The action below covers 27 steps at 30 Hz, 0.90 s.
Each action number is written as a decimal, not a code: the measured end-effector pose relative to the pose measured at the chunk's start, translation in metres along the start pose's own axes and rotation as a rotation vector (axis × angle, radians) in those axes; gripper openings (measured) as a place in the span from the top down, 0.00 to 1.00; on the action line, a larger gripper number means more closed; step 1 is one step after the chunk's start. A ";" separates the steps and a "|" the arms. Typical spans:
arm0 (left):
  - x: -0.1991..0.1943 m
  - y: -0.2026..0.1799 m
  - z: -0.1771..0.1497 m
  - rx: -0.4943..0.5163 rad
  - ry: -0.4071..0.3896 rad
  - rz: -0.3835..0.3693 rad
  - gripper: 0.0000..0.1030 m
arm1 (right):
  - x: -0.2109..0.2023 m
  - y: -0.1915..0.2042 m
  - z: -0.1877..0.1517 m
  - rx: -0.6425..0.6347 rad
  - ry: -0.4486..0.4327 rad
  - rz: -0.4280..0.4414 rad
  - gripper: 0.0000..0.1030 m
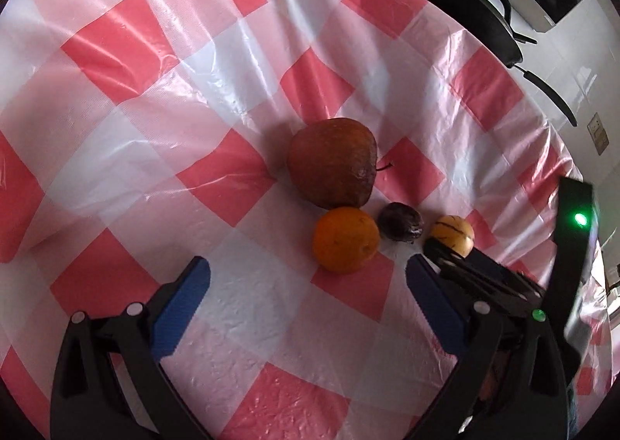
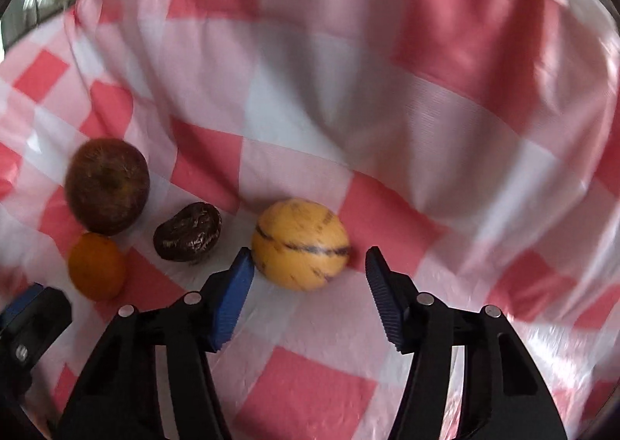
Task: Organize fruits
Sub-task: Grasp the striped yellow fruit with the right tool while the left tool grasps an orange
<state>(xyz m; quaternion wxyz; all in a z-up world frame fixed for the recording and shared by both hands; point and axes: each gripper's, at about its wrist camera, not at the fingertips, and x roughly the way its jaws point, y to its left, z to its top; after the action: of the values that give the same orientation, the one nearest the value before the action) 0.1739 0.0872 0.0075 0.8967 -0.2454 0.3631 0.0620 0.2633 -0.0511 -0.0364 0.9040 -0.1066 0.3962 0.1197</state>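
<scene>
Four fruits lie close together on the red-and-white checked tablecloth: a wrinkled brown-red apple, an orange, a dark shrivelled fruit and a yellow fruit with dark stripes. My left gripper is open just short of the orange, nothing between its blue pads. In the right wrist view the striped yellow fruit sits between the fingertips of my right gripper. The left pad is at its skin, and a gap shows on the right side. The apple, orange and dark fruit lie to its left.
A black pan with a long handle stands on the white counter beyond the cloth's far right edge. My right gripper's black body crowds the left gripper's right finger. The cloth is creased and hangs over the table edge.
</scene>
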 end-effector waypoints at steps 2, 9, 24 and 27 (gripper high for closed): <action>0.001 -0.001 0.000 0.005 -0.001 0.001 0.02 | -0.001 0.003 -0.001 -0.026 -0.005 -0.004 0.55; 0.000 -0.002 -0.002 0.012 -0.002 0.004 0.02 | -0.058 -0.035 -0.060 0.238 -0.105 0.140 0.55; 0.017 -0.032 0.001 0.109 0.011 0.089 0.13 | -0.090 -0.074 -0.099 0.510 -0.216 0.308 0.55; 0.032 -0.042 0.007 0.116 0.034 0.121 0.20 | -0.087 -0.074 -0.099 0.511 -0.213 0.319 0.55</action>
<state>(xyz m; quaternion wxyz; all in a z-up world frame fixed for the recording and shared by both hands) 0.2143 0.0516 0.0067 0.8977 -0.1718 0.3954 0.0908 0.1600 -0.1608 -0.0300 0.9077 0.2006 0.3285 0.1672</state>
